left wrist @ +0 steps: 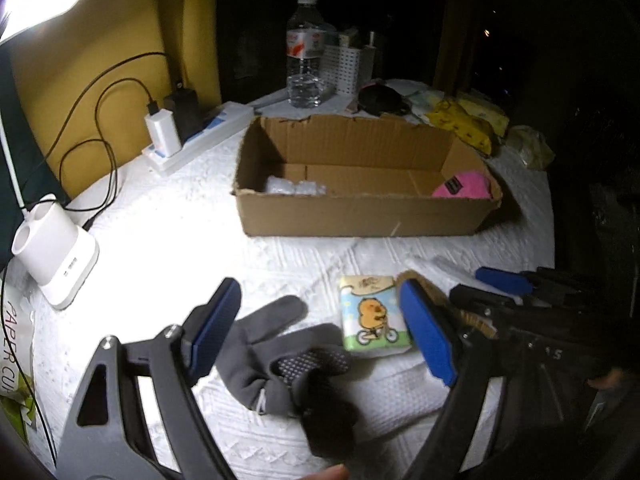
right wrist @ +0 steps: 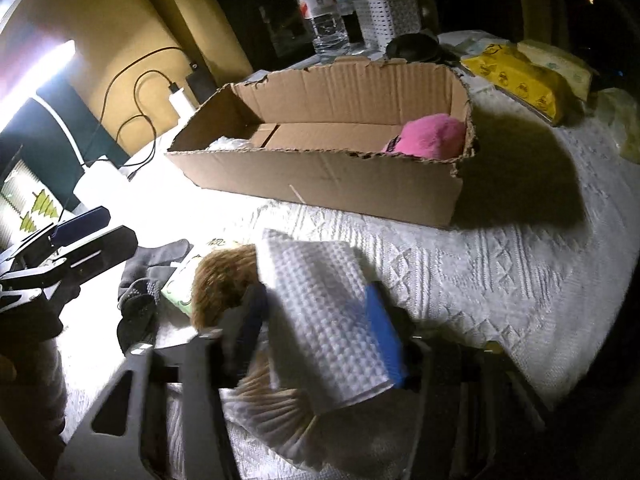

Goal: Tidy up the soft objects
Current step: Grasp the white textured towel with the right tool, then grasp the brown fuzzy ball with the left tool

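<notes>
An open cardboard box [left wrist: 360, 212] [right wrist: 320, 178] sits mid-table with a pink soft item [left wrist: 466, 186] [right wrist: 430, 136] at its right end and a clear plastic packet [left wrist: 294, 189] at its left. My left gripper [left wrist: 320, 328] is open above a grey glove [left wrist: 264, 344] [right wrist: 152, 276], beside a tissue pack with a cartoon bear [left wrist: 372, 314]. My right gripper [right wrist: 316, 320] [left wrist: 496, 288] is shut on a white waffle cloth [right wrist: 324, 312]. A brown fuzzy item [right wrist: 220, 280] lies just under and left of the cloth.
A water bottle [left wrist: 305, 52], a white perforated basket [left wrist: 346, 68], a black object [left wrist: 378, 98] and yellow packs [left wrist: 464, 124] stand behind the box. A power strip with chargers [left wrist: 192, 136] and a white holder [left wrist: 56, 264] are at the left.
</notes>
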The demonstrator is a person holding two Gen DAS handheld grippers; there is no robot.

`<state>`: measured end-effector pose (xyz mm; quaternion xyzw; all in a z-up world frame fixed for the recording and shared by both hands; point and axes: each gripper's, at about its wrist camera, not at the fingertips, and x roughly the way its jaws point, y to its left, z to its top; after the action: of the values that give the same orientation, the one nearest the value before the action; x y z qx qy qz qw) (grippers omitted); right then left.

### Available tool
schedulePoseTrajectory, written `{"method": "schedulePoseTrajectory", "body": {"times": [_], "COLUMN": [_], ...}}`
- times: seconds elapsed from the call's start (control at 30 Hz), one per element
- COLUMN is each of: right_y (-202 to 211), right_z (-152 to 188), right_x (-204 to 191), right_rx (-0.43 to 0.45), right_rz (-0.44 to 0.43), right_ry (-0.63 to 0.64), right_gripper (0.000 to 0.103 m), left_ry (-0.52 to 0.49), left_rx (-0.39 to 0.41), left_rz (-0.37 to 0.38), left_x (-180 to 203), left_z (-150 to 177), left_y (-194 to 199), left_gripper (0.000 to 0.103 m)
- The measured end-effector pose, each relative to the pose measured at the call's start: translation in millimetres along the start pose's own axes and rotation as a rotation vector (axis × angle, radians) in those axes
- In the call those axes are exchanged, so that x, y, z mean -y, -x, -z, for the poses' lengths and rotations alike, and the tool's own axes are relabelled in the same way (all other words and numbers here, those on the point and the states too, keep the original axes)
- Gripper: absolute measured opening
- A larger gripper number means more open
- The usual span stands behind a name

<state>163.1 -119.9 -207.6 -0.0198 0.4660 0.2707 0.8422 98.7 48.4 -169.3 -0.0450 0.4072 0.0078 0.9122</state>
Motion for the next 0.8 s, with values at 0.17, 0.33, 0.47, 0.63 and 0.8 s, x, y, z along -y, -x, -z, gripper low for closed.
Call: {"method": "schedulePoseTrajectory", "body": {"times": [0.17,0.33,0.47,0.63,0.8], "right_y": [9,22,31,40,43], "right_z": [1,-1,-1,-1,1], "right_x": [-2,5,14,26,39], "right_rx": [0.043,0.08,0.102,0.128,0.134], "right_rz": [0.003,0.014,0.02,0.045,0.059], "right_ry": [0.02,0.015,0.004,-0.004,-0.021], "right_gripper": [0.023,0.016,0.016,0.013,0.012], "left_ry": [-0.026,-0.052,-0.089,-0.121,-0.128], "left_rx": [-0.011,-0.03,-0.056,-0.083,-0.099], "left_rz": [0.015,0.023,0.026,0.047,0.058], "left_x": [14,27,42,58,65], "left_z": [0,1,3,6,8], "left_y": [-2,-9,-17,-32,-42], "left_gripper": [0.083,0.083,0.083,0.083,0.075]}}
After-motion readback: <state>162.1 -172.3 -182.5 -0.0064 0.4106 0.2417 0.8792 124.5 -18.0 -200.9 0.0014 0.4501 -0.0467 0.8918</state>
